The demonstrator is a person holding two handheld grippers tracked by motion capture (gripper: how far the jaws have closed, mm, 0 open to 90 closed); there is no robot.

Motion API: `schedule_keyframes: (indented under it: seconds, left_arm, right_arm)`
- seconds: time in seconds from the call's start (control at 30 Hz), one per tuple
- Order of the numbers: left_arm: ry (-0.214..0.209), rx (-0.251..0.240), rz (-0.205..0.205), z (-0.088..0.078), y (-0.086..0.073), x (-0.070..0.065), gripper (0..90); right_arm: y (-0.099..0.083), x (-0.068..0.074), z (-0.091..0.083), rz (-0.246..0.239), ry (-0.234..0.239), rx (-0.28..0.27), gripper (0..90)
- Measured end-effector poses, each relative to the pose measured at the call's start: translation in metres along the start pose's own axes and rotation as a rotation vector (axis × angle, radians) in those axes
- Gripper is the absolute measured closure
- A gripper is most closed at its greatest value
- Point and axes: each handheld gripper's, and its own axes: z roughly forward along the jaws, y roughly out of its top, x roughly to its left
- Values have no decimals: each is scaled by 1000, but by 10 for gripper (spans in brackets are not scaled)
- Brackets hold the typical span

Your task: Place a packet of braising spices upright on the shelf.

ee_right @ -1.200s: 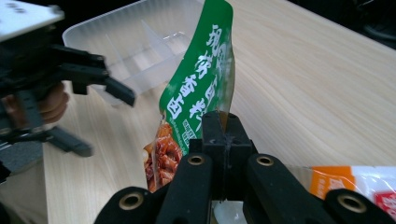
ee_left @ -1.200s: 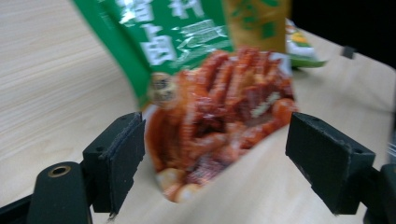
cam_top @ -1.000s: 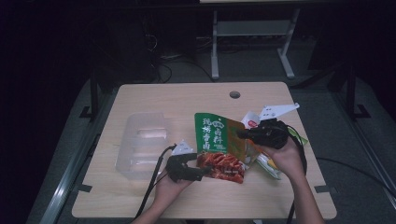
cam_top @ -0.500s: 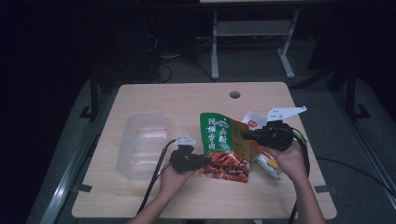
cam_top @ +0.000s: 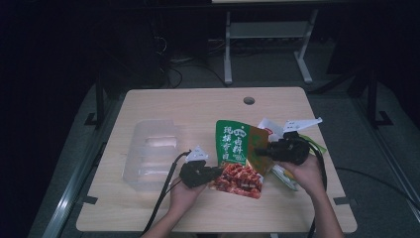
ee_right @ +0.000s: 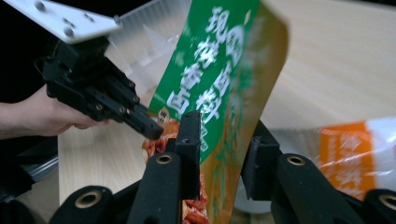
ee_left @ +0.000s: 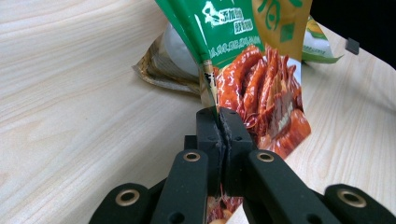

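- Two grippers meet at one green and red snack pouch (cam_top: 236,158), which lies toward the table's (cam_top: 198,106) near edge, right of the middle.
- Left gripper (ee_left: 219,122) has its jaws clamped tight on the pouch's left edge.
- Right gripper (ee_right: 223,154) has just been opening; the pouch's right side stands between its parted jaws.
- A clear plastic tray (cam_top: 148,153) sits near the table's left edge.

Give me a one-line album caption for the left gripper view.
The left gripper, jaws shut on the edge of a green and red snack pouch, holds it above the wooden table.
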Motion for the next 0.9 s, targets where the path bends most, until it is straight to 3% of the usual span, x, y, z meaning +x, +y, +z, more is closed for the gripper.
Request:
schedule_keyframes:
  seconds: [0.23,0.37,0.4,0.47,0.5,0.6,0.77,0.83,0.9]
  left_arm:
    - [8,-3,14,-1,-4,-1,888]
    - [7,-1,9,-2,-6,0,888]
    - [4,-1,2,-2,-8,0,888]
    - [4,10,8,-3,-9,0,887]
    - [6,14,18,-3,-9,0,884]
    - [10,12,26,-7,-9,-2,863]
    - [41,-5,57,-16,-10,-7,629]
    - [66,-7,93,-24,-13,-14,558]
    - [59,1,101,-28,-14,-16,488]
  right_arm:
    - [-4,1,25,28,47,98,667]
    - [-5,3,35,40,46,124,685]
    - [-6,3,37,36,48,132,700]
    - [-8,6,42,4,9,166,782]
    - [-9,5,43,0,4,172,861]
    - [-9,4,41,5,22,162,885]
    - [-3,11,37,-42,48,135,891]
    - [0,16,37,-62,46,132,891]
    - [2,20,36,-79,44,129,892]
